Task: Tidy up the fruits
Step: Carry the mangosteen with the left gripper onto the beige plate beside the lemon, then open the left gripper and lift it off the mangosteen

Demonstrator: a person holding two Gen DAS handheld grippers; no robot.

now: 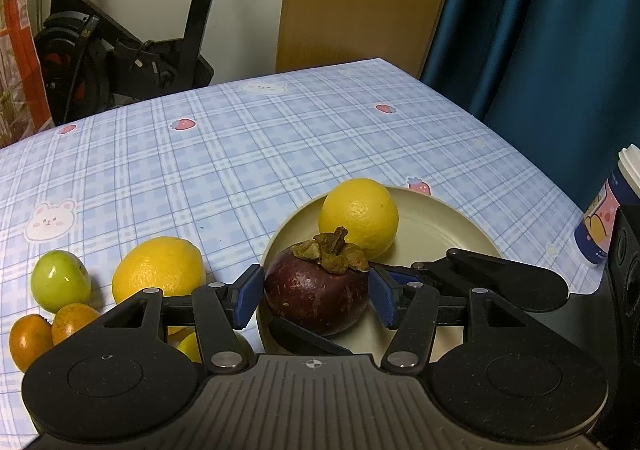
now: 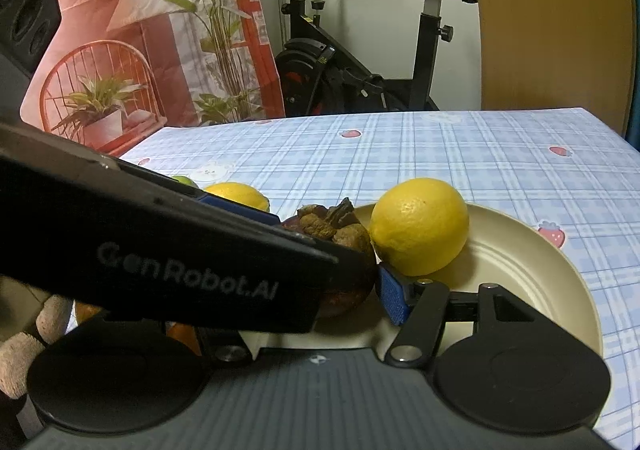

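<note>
A dark purple mangosteen [image 1: 312,302] [image 2: 332,234] rests at the near edge of a cream plate [image 1: 440,218] [image 2: 532,262]. Behind it on the plate lies a yellow lemon [image 1: 358,216] [image 2: 420,226]. My left gripper [image 1: 316,296] has its blue pads pressed on the fruit's left and right sides. My right gripper [image 2: 320,302] comes in from the right. One of its black fingers [image 1: 472,270] lies behind the mangosteen and the other lies low in front. Its one visible blue pad [image 2: 394,298] touches the fruit. The left gripper's body [image 2: 180,262] hides its other finger.
Left of the plate on the checked tablecloth [image 1: 240,154] lie a second large yellow fruit [image 1: 158,270], a green fruit [image 1: 60,280] and two small oranges [image 1: 30,340]. A paper cup [image 1: 612,218] stands at the right table edge. An exercise bike [image 1: 132,50] and a blue curtain [image 1: 540,30] are beyond.
</note>
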